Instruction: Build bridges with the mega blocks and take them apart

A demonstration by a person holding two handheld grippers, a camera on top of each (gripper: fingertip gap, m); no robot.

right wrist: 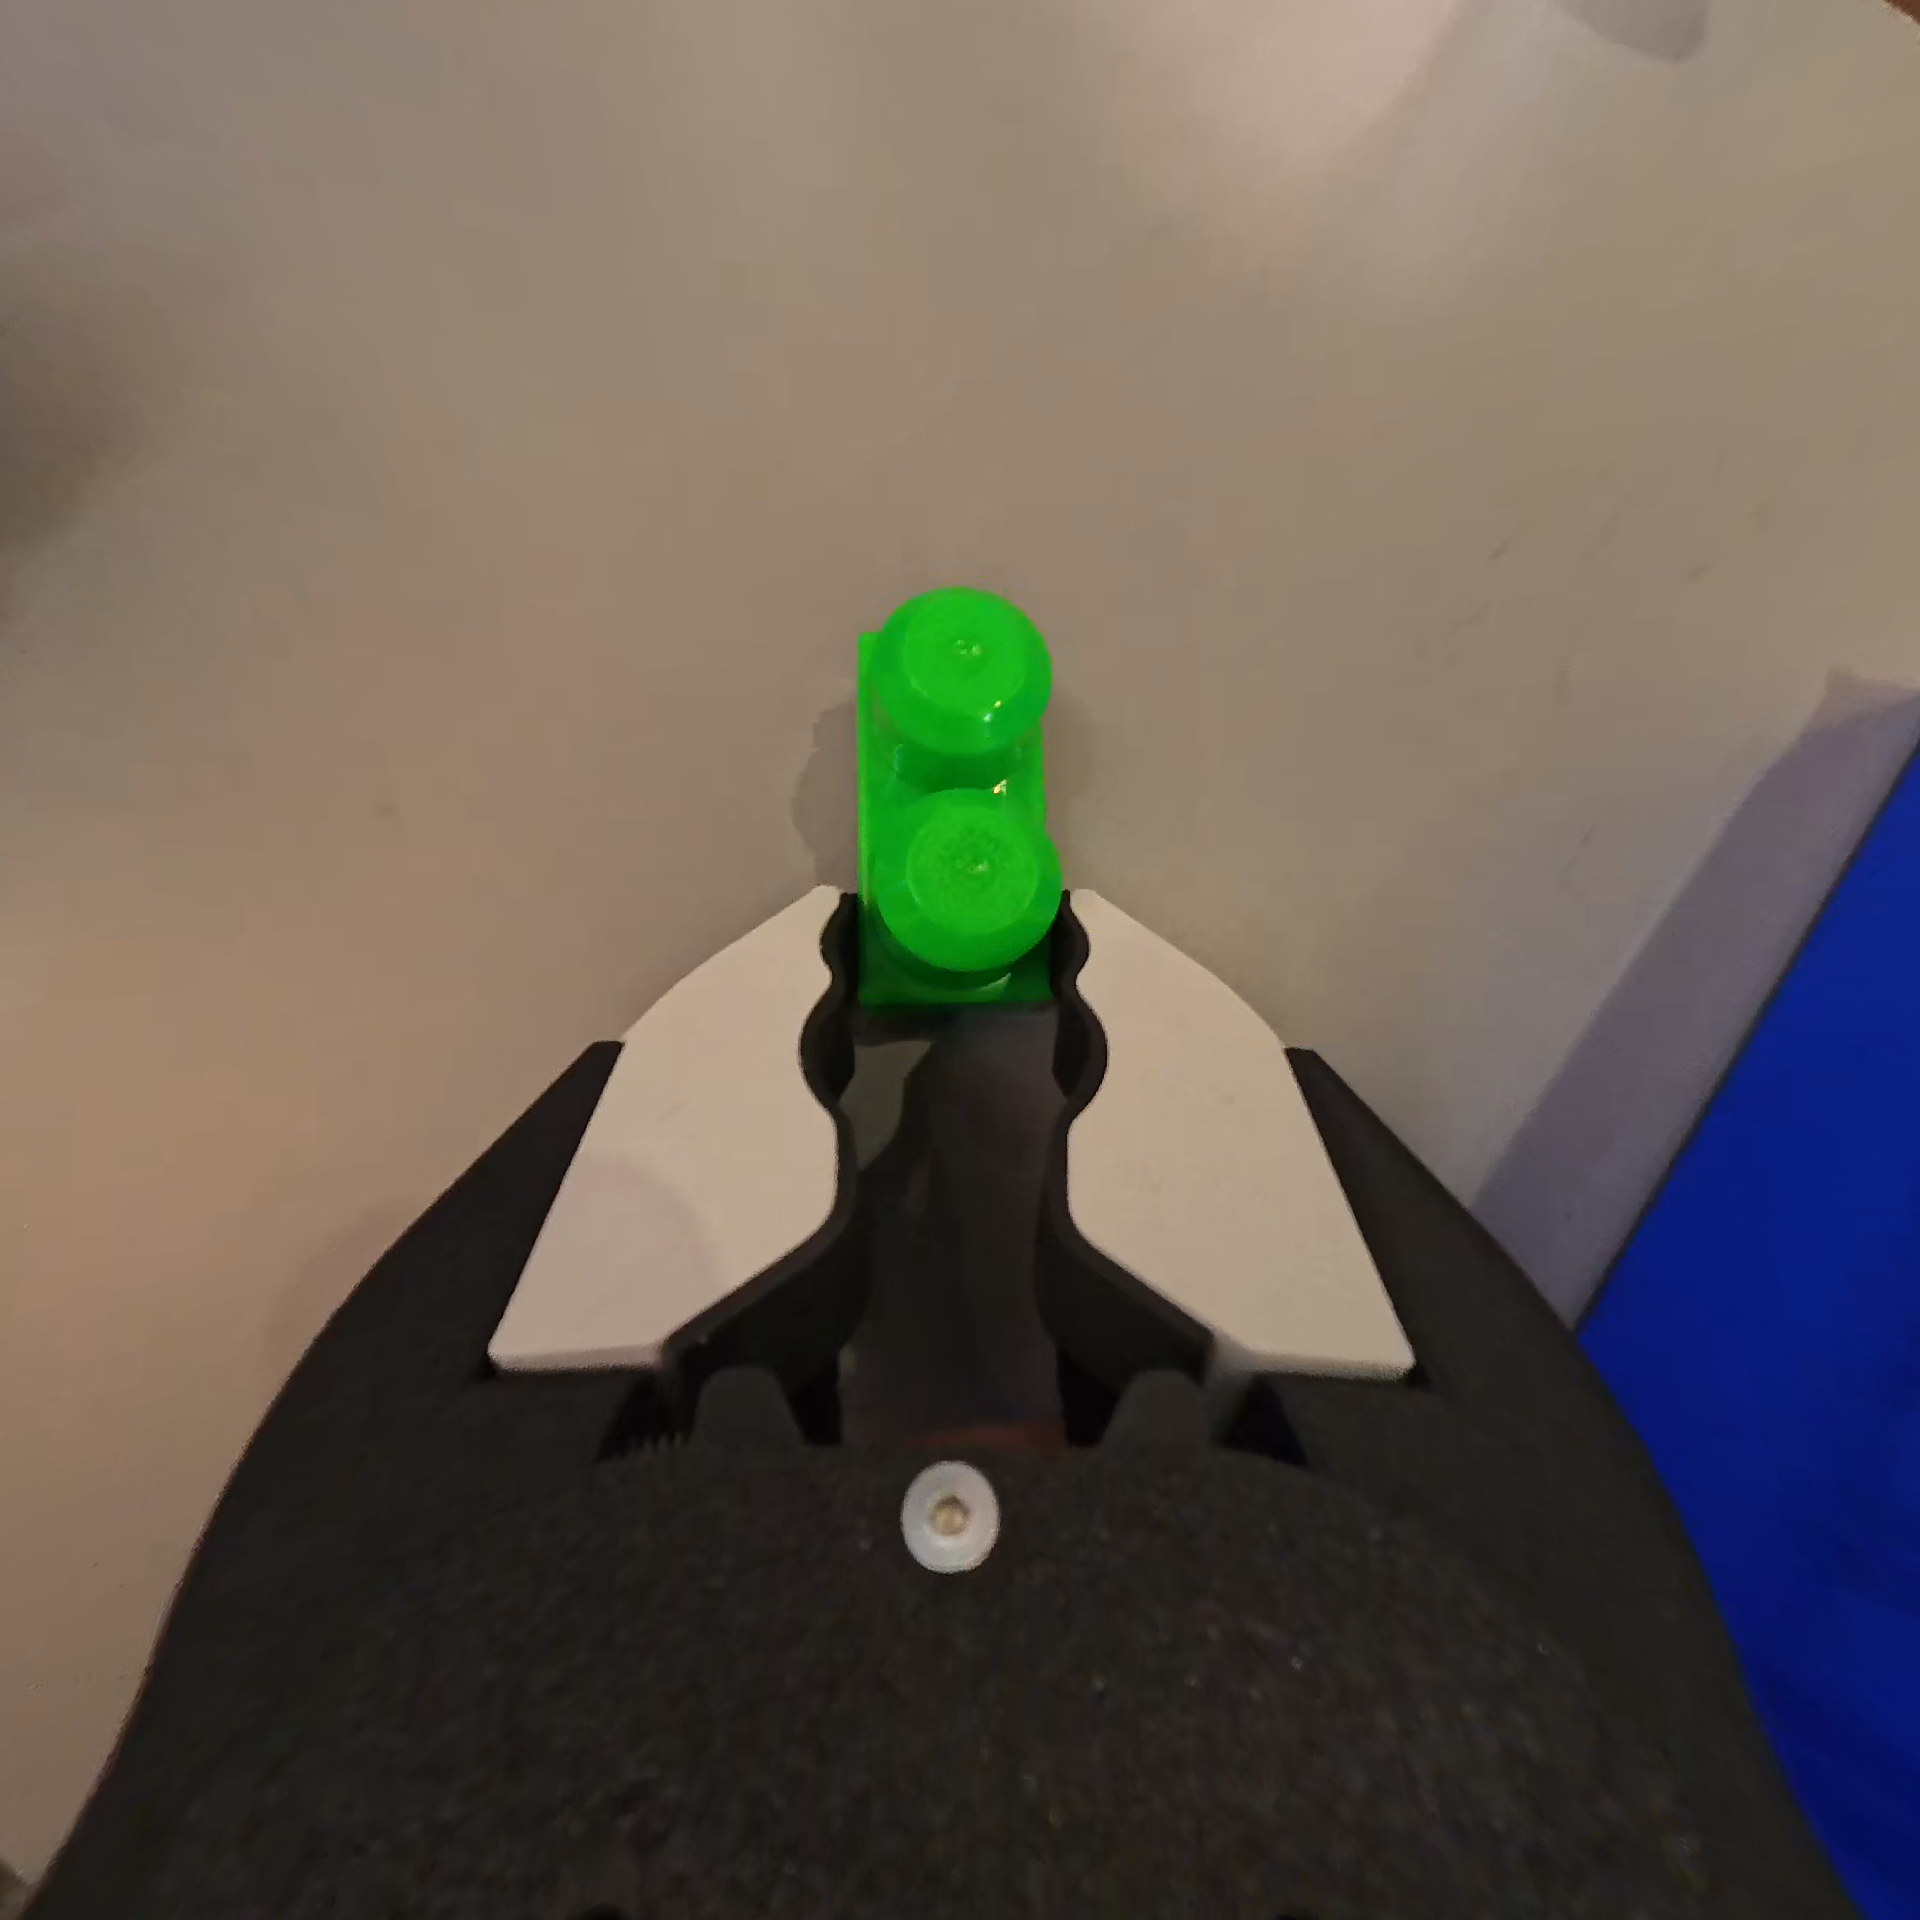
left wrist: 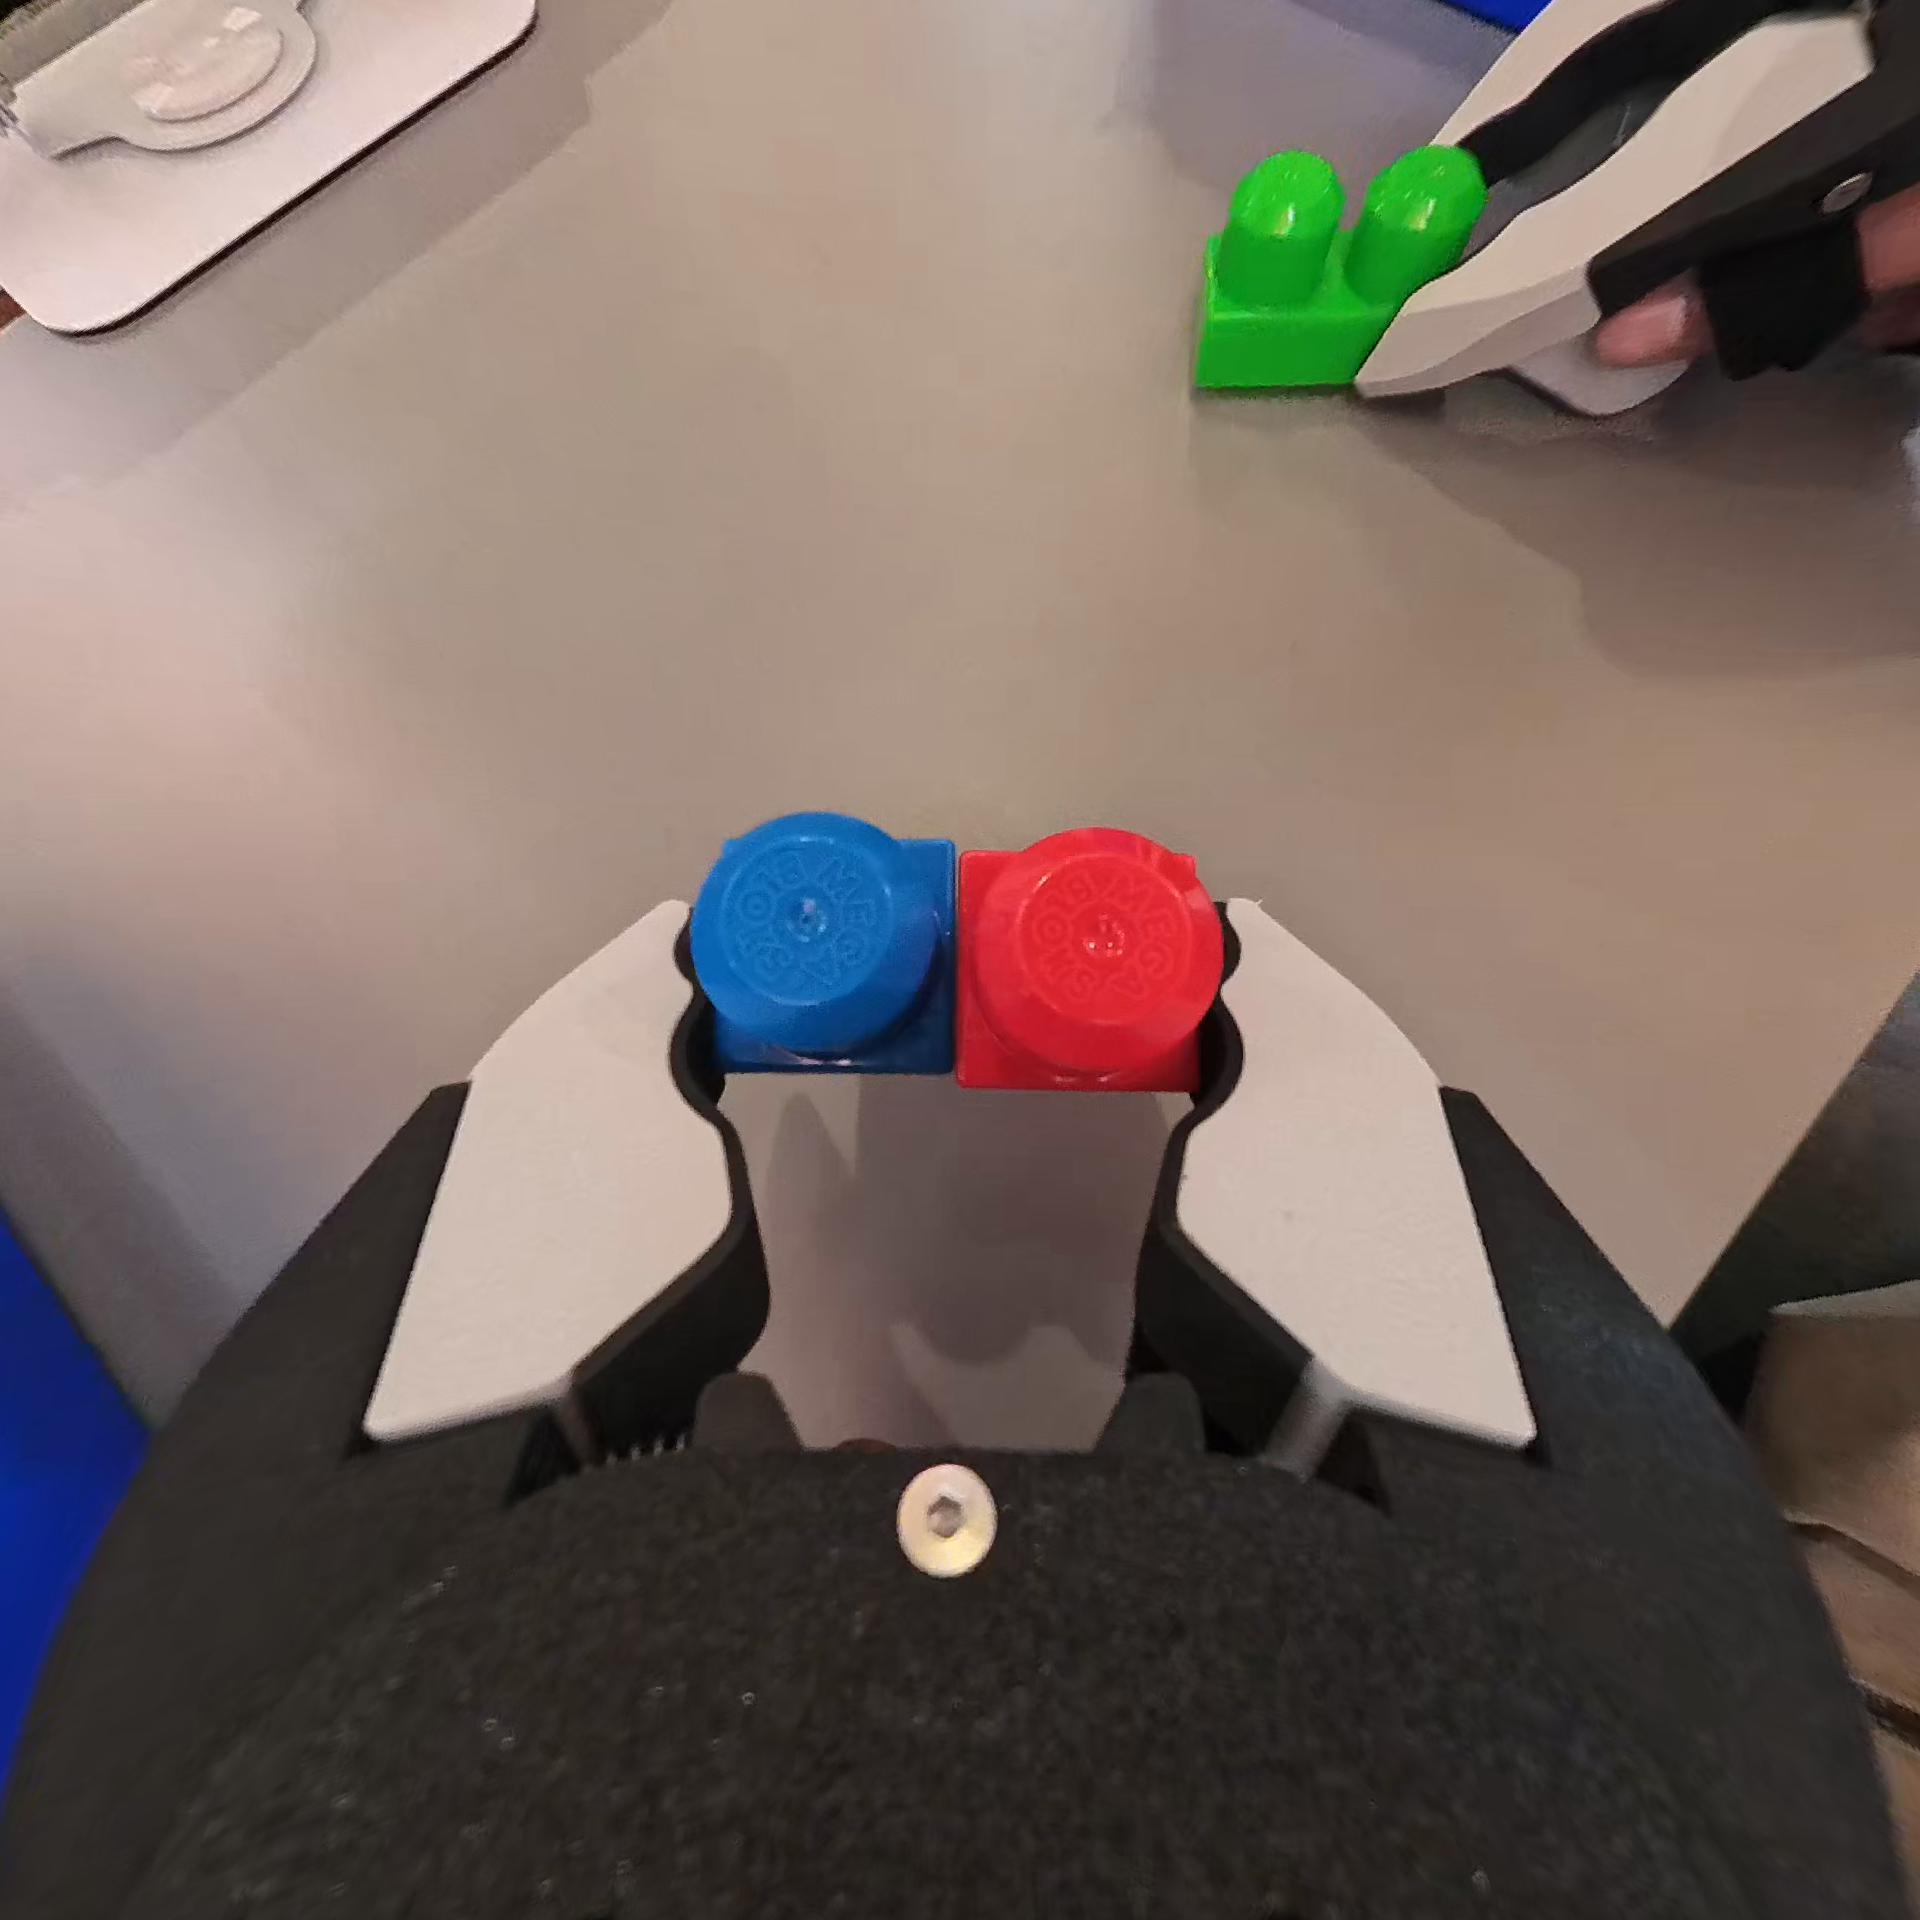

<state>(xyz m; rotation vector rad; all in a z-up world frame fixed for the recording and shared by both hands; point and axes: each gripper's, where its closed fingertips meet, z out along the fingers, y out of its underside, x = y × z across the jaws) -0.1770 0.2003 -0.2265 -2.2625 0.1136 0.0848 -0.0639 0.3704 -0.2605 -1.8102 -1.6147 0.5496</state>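
A blue one-stud block and a red one-stud block stand side by side, touching, on the grey table. My left gripper is shut on the pair, one finger on the blue block's left side, the other on the red block's right side. A green two-stud block stands on the table and also shows far right in the left wrist view. My right gripper is shut on the near end of the green block, at table level; it also shows in the left wrist view.
A light grey tray holding a pale round object lies at the far left. The table edge runs along the right. A blue surface lies beyond the table edge on the right. A person's hand holds the right gripper.
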